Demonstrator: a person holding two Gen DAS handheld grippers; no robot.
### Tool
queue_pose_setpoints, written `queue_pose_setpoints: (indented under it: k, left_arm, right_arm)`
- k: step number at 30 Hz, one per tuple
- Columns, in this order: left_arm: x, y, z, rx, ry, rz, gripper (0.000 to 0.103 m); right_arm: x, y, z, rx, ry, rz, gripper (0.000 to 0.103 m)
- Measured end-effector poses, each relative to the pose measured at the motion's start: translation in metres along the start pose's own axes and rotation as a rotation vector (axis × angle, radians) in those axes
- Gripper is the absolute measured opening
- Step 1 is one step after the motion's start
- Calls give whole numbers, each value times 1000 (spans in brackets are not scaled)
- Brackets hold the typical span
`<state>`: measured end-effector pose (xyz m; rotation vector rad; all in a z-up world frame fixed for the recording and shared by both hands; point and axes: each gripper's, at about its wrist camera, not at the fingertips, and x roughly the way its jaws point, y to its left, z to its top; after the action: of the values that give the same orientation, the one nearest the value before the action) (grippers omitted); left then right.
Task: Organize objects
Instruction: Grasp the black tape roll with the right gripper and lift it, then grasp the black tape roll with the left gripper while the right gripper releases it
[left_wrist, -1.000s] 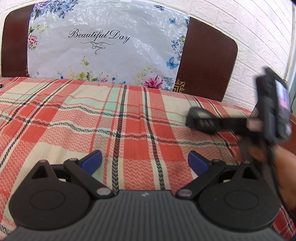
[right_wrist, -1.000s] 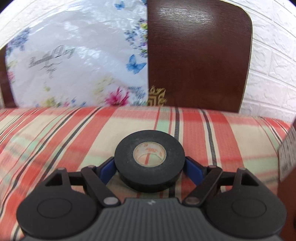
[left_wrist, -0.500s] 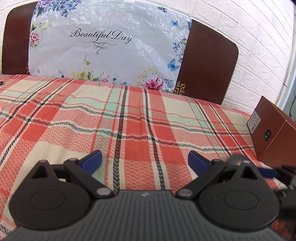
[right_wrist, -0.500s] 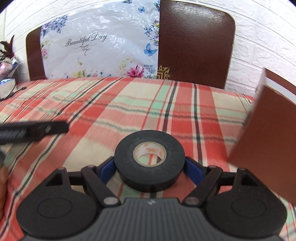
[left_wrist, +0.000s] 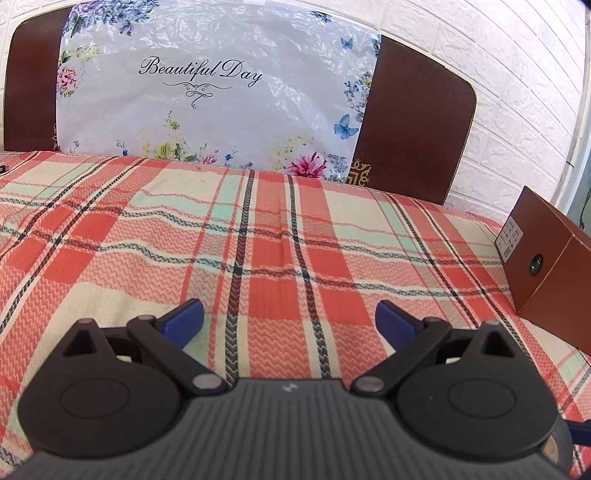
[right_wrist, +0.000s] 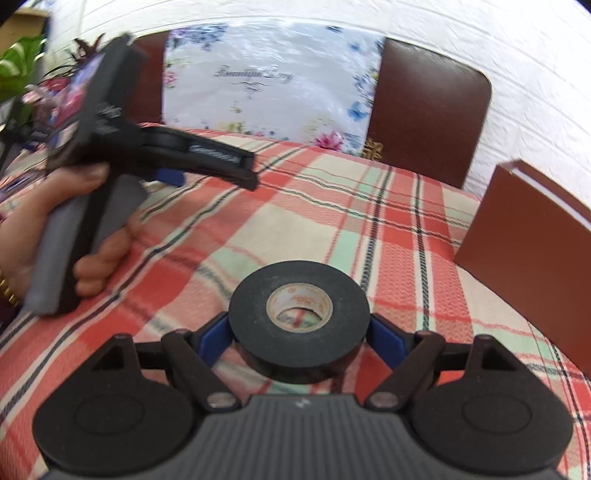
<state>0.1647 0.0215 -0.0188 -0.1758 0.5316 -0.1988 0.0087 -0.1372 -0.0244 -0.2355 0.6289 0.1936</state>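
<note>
Your right gripper (right_wrist: 299, 334) grips black tape roll (right_wrist: 299, 317): blue pads press its two sides, roll lies flat between them, above plaid cloth (right_wrist: 332, 221). Your left gripper (left_wrist: 289, 319) stands wide apart, nothing between blue fingers (left_wrist: 183, 319), only cloth below. Left hand (right_wrist: 74, 229) holds its grey handle, seen in right view. Brown box (left_wrist: 546, 273) stands on cloth at right. Floral bag (left_wrist: 207, 92) leans on dark headboard (left_wrist: 413, 122) behind.

"Beautiful Day" on the floral bag (left_wrist: 218, 92) (box label apparently illegible).
</note>
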Motion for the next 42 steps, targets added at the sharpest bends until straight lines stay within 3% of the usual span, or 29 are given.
queue_pose_setpoints:
  k: [3,5,13,16,18,20,24,26,28,29,30,35,42]
  left_arm:
    - [1,1,0,0,0,9,101]
    - [1,1,0,8,6,7,101]
    - [-10,-9,-4,66,82,22,103]
    - [-32,-14,-8,5,121,-46,102]
    - [-45,-22,-9,-25,158,-138,96]
    - [-53,-37,-9,11,194,-201,94]
    - [-53,-76,-16,135,290,-268,77]
    - [-44,-90,-26,184,370,-257,67]
    - [-47,-100,-34,245,345,-216,64]
    - [-48,-103,-35,255,343,-212,57]
    - [-49,-105,-34,242,355,-237,41]
    - [-55,-123,-11,196,339,-271,40]
    - [-57,-207,45,355,154,-360,40]
  right_arm:
    - [0,-6,1,39,15,4,85]
    - [-1,-11,-2,73,36,4,96]
    - [-18,-17,-21,111,20,7,97]
    - [-18,-17,-21,110,16,10,97]
    - [-16,-19,-20,118,21,21,97]
    - [-12,-20,-17,124,26,34,97]
    - [-4,-21,-10,121,19,56,92]
    - [-2,-22,-8,126,17,82,85]
    - [-3,-20,-9,113,7,91,78]
    - [-3,-20,-9,110,1,88,77]
    - [-5,-20,-10,112,-7,89,77]
    - [-24,-29,-10,142,-124,40,77]
    - [-57,-82,9,139,-360,-178,77]
